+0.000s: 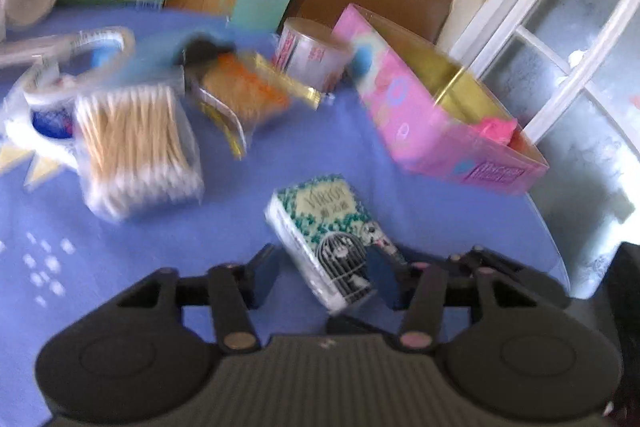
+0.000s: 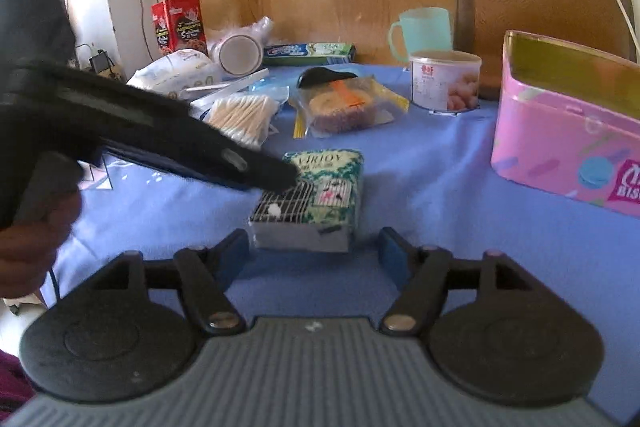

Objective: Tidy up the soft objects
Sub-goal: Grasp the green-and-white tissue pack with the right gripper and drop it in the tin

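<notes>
Centrally, the left gripper [image 1: 322, 273] stands with its jaws spread wide around the near end of the tissue pack [image 1: 326, 233], which lies flat on the blue tablecloth [image 1: 224, 223]; whether the pads touch the pack cannot be told. Seen from the right wrist, the left gripper [image 2: 286, 179] reaches in from the left, its tip over the tissue pack [image 2: 312, 195]. The right gripper [image 2: 316, 249] is likewise wide open and grips nothing, the pack lying just ahead between its fingers. Ahead and to the right of both stands the open pink box [image 1: 440, 115], a pink item at its near end. Ahead and to the left lie a cotton swab pack [image 1: 136, 143] and a bagged scrubber [image 1: 244, 95]; farther ahead stand a white canister [image 2: 446, 81] and a teal cup [image 2: 424, 31].
</notes>
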`<state>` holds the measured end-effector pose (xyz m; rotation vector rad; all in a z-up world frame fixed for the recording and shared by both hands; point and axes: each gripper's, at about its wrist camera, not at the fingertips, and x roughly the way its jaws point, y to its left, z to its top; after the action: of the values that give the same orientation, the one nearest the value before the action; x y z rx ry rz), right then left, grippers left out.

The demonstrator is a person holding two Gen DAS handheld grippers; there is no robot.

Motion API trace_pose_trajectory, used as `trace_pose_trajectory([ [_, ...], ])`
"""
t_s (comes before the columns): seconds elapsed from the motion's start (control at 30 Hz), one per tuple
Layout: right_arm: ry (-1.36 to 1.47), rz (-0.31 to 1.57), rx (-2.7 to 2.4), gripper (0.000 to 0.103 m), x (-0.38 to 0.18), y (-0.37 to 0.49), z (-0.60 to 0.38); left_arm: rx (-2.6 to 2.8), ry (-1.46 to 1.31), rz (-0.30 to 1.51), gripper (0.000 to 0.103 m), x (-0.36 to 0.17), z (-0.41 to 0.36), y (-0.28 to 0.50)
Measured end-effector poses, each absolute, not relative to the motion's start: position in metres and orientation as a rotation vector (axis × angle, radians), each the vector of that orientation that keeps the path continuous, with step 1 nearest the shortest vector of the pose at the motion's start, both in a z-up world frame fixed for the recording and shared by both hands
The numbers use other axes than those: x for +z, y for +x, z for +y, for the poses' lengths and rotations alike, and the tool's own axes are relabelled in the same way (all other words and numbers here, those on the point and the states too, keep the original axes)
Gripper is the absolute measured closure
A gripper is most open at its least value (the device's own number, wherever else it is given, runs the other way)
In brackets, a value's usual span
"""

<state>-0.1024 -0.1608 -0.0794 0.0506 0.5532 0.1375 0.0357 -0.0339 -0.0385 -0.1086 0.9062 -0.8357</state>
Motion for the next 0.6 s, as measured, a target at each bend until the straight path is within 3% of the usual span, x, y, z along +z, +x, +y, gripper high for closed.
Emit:
trace_pose_trajectory([
  [0.03, 0.027, 0.541, 0.142, 0.050, -0.080, -0.104, -0.159, -0.843, -0.096, 0.918, 0.063, -0.038, -0.040, 0.034],
  [0.3, 0.040, 0.288, 0.009, 0.050, -0.045, -0.124, -0.200, -0.930, -0.021, 0.724, 0.065, 0.033, -0.100, 0.023],
  [0.37, 0.034, 0.243, -0.068, 0.050, -0.035, -0.124, -0.219, -0.970, 0.002, 0.680, 0.063, 0.049, -0.129, 0.024],
  [0.43, 0.050, 0.216, -0.160, 0.049, -0.025, -0.120, -0.244, -1.001, -0.004, 0.650, 0.050, 0.056, -0.157, 0.027],
  [0.6, 0.196, 0.249, -0.378, 0.040, -0.025, -0.113, -0.302, -0.975, -0.034, 0.611, 0.048, 0.042, -0.165, 0.024],
])
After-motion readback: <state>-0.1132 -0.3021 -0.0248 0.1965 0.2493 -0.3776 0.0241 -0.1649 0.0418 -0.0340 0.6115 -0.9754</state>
